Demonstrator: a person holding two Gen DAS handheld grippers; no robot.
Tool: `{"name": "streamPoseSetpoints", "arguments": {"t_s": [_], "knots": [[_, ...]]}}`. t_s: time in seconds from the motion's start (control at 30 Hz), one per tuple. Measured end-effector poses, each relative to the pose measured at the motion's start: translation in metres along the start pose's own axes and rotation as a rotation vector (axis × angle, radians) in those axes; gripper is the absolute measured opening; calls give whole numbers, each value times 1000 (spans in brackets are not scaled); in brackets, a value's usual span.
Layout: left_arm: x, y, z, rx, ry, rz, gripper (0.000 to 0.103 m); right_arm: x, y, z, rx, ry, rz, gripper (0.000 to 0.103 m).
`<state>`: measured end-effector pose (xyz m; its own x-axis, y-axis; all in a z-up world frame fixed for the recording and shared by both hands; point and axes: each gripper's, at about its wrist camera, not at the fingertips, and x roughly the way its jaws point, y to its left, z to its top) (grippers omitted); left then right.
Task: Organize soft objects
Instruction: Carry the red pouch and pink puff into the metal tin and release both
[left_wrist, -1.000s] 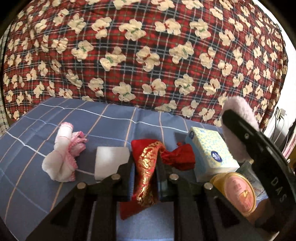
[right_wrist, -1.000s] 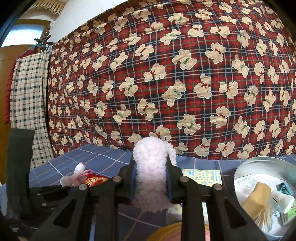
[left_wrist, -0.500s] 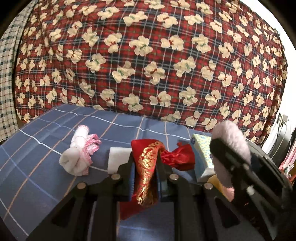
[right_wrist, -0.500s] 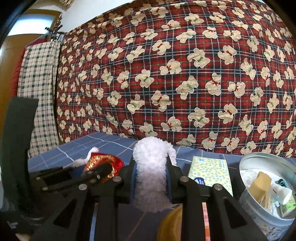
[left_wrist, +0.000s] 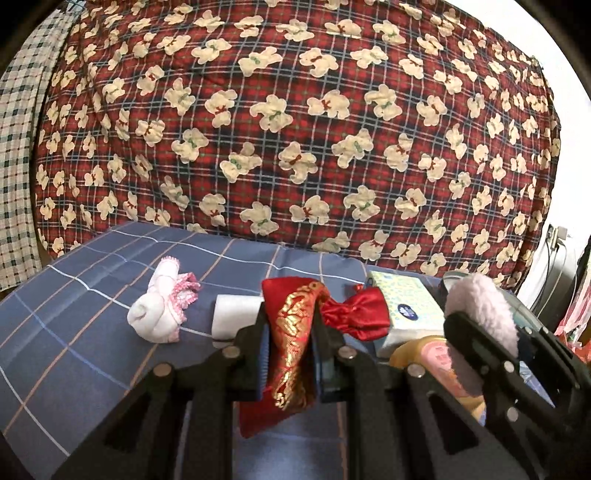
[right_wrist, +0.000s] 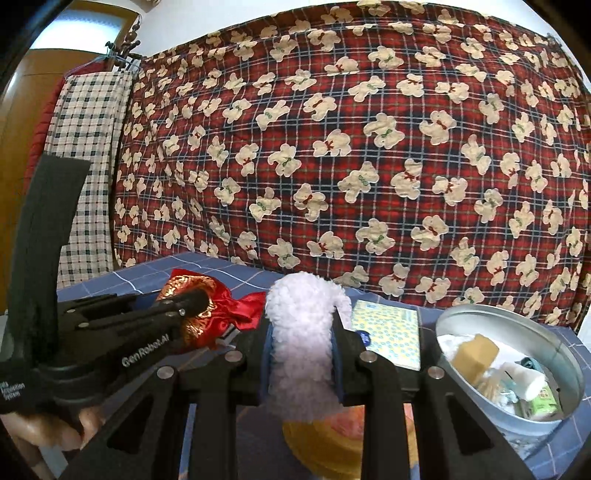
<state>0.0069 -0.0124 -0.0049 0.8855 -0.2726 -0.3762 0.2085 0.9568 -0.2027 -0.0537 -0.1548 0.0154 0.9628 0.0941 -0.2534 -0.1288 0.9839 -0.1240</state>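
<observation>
My left gripper is shut on a red and gold satin pouch and holds it above the blue checked cloth. My right gripper is shut on a fluffy white sock, which also shows at the right of the left wrist view. The pouch also shows in the right wrist view, held in the left gripper just left of my right gripper. A rolled white and pink sock and a white sponge block lie on the cloth to the left.
A patterned tissue pack lies behind the grippers. A round metal tin with small items stands at the right. A yellow-rimmed lid lies below the right gripper. A red bear-print quilt rises behind the cloth.
Both grippers have lifted and drawn back with their objects still held. The right gripper has moved closer beside the left one.
</observation>
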Motion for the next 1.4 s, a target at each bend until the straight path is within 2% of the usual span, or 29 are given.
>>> {"name": "streamPoseSetpoints", "arguments": {"t_s": [0.47, 0.6, 1.03, 1.4], "knots": [[-20, -40, -13, 63, -30, -74, 17, -35, -44, -10, 88, -23, -74, 29], [-23, -51, -15, 63, -37, -107, 17, -42, -64, -13, 125, -16, -111, 29], [-25, -108, -24, 128, -29, -238, 17, -69, -119, -22, 127, -37, -253, 29], [-22, -164, -10, 162, -41, -343, 19, -86, -184, -11, 121, -49, -384, 29]]}}
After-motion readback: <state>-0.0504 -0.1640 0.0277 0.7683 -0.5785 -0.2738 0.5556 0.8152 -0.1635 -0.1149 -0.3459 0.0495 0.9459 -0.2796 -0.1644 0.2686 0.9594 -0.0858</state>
